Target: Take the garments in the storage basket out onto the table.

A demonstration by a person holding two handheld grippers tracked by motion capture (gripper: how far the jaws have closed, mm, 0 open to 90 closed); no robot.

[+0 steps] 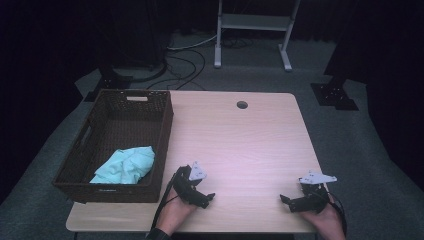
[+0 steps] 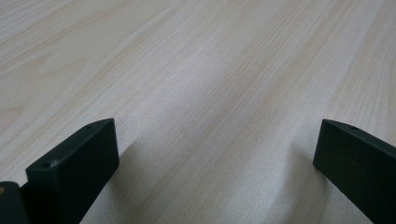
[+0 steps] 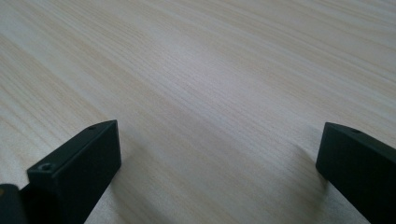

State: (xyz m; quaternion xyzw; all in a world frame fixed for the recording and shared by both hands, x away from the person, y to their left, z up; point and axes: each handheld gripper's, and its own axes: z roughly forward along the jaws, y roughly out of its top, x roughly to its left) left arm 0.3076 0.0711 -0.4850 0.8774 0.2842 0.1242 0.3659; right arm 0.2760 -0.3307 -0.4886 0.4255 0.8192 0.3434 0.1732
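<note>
Landmark: the dark brown woven wicker basket (image 1: 165,131), rectangular with cut-out handles, stands at the left edge of the pale wood-grain table (image 1: 250,145).
Task's thing: the crumpled light turquoise cloth (image 1: 125,166) lies inside the basket, in its near half, touching the near wall.
Left gripper (image 1: 204,197): rests low over the tabletop just right of the basket's near right corner, held by a hand entering from the bottom edge; its 2 black jaws stand fully apart and nothing lies between them. In the left gripper view the gripper (image 2: 215,154) looks along bare wood grain.
Right gripper (image 1: 289,201): sits well to the right of the basket, near the table's front edge; its jaws are likewise spread wide and empty. In the right gripper view the gripper (image 3: 217,154) faces bare tabletop.
Other features: a round cable hole (image 1: 242,105) lies to the right of the basket's far end; a white metal stand (image 1: 252,30) is on the floor beyond the basket.
Step in hand: judged as the rest position, with no cloth yet contacted.
Next move: probably the left gripper, being nearer, rises over the basket's right wall, descends on a raised fold of the cloth, and closes there; the wall's height calls for a clear lift first.
</note>
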